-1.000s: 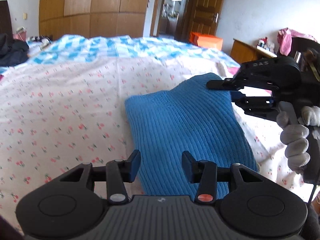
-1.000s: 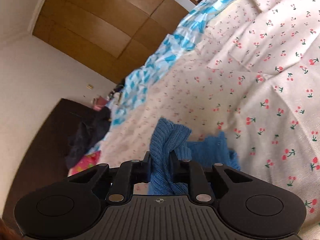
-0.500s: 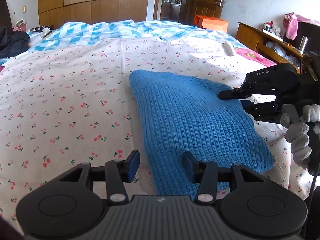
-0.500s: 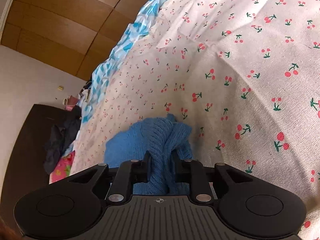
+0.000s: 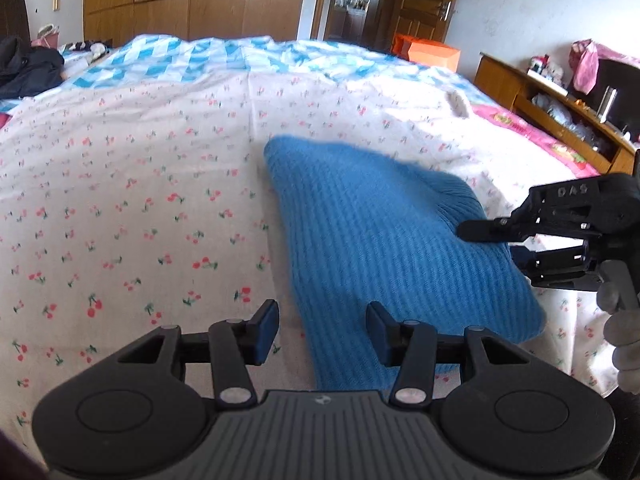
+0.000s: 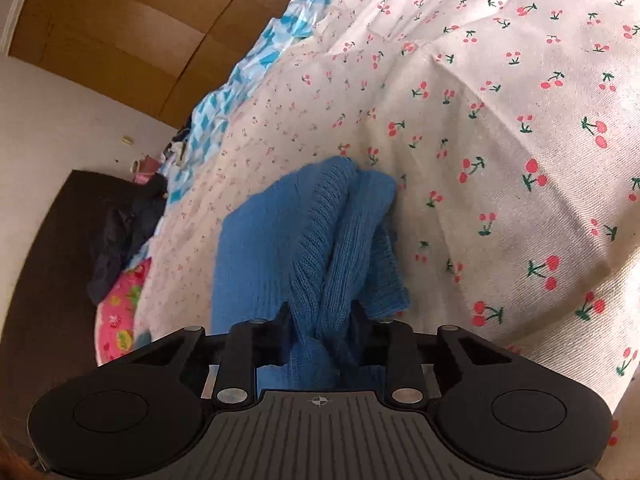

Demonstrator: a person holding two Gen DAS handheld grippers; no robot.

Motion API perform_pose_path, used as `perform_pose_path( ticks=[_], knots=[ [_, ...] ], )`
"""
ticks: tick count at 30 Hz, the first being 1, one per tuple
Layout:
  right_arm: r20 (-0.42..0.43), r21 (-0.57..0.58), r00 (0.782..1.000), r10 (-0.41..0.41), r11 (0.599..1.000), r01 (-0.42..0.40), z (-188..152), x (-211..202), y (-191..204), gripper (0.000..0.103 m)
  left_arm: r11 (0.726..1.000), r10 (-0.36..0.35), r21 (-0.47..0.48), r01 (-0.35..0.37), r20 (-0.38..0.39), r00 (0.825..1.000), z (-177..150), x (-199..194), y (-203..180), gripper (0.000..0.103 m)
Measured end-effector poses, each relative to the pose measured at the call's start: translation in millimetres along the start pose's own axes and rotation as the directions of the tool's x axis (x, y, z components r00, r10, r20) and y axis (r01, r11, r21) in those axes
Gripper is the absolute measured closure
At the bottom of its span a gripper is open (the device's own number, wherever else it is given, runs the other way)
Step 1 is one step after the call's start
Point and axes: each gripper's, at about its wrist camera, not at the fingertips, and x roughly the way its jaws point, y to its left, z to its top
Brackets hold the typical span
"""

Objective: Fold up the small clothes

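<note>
A blue knit garment (image 5: 380, 232) lies folded on the cherry-print bed sheet (image 5: 140, 200). My left gripper (image 5: 322, 326) is open and hovers over the garment's near left edge, gripping nothing. My right gripper (image 5: 486, 242), held by a gloved hand (image 5: 620, 320), grips the garment's right edge just above the bed. In the right wrist view, a bunched fold of the blue knit (image 6: 340, 240) is pinched between the right gripper's (image 6: 322, 320) fingers, and the rest of the garment (image 6: 248, 264) spreads out to the left.
A blue-and-white checked quilt (image 5: 200, 60) covers the far end of the bed. An orange box (image 5: 426, 50) stands by the door, with a cluttered wooden shelf (image 5: 540, 96) along the right. Dark clothes (image 5: 24, 68) lie at the far left, beside a pink pillow (image 6: 120, 320).
The right gripper has come down towards the bed with the garment's edge, so the knit lies flatter. Its jaws stand slightly wider around the bunched fold. The left gripper has barely moved.
</note>
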Motion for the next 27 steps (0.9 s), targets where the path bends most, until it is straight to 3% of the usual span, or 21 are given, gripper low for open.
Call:
perform_pose_path(
  ticks=[3,6,7,10,13,15,17,18,19,22,24,27],
  knots=[
    [0.035,-0.006,0.999,0.040,0.999,-0.040,-3.6,-11.3,8.6,0.079,1.000,0.003,0.005,-0.004,0.031,1.000,2.4,-6.2,0.6,0.051],
    [0.003,0.018,0.996,-0.085,0.996,0.085,-3.4,9.7,-12.7,0.079,1.000,0.001,-0.001,-0.001,-0.031,1.000,-3.4,9.3,-0.1,0.051],
    [-0.016,0.055,0.996,-0.083,0.995,0.084,-4.0,14.8,-25.0,0.078,1.000,0.002,0.011,-0.002,-0.048,0.999,-7.4,14.4,-1.5,0.051],
    [0.002,0.043,0.998,-0.064,0.997,0.064,-1.2,6.2,-19.5,0.069,0.999,0.022,0.047,-0.019,-0.064,0.998,-15.5,16.8,-4.8,0.051],
    [0.051,-0.023,0.993,-0.106,0.994,0.107,6.8,1.2,-3.9,0.047,1.000,0.005,0.030,-0.004,-0.047,0.999,-11.5,12.4,-2.9,0.051],
    [0.078,-0.022,0.991,-0.109,0.994,0.111,14.7,5.7,0.5,0.042,1.000,0.007,0.026,-0.006,-0.022,1.000,-7.6,9.9,-1.9,0.051],
    [0.090,-0.012,0.990,-0.108,0.994,0.109,22.1,17.5,3.1,0.043,1.000,0.009,0.021,-0.009,-0.008,1.000,-2.8,11.4,-1.0,0.051],
    [0.098,-0.017,0.988,-0.123,0.992,0.125,24.0,24.4,6.9,0.048,1.000,0.011,0.018,-0.011,-0.001,1.000,-0.6,12.8,-0.5,0.051],
    [0.098,-0.037,0.988,-0.121,0.991,0.125,25.2,32.0,12.0,0.061,1.000,0.012,0.016,-0.012,0.008,1.000,1.5,14.6,0.6,0.051],
    [0.099,-0.085,0.984,-0.148,0.984,0.156,24.3,49.3,23.5,0.072,0.999,0.034,0.023,-0.034,-0.004,0.999,1.4,25.8,3.5,0.049],
    [0.106,-0.077,0.974,-0.200,0.975,0.208,23.6,58.3,15.0,0.073,1.000,0.029,0.013,-0.028,-0.024,0.999,-3.0,32.5,8.3,0.045],
    [0.104,-0.089,0.975,-0.197,0.974,0.207,22.8,53.8,15.5,0.070,1.000,0.019,-0.003,-0.019,-0.025,1.000,-8.5,32.7,12.7,0.044]
  ],
)
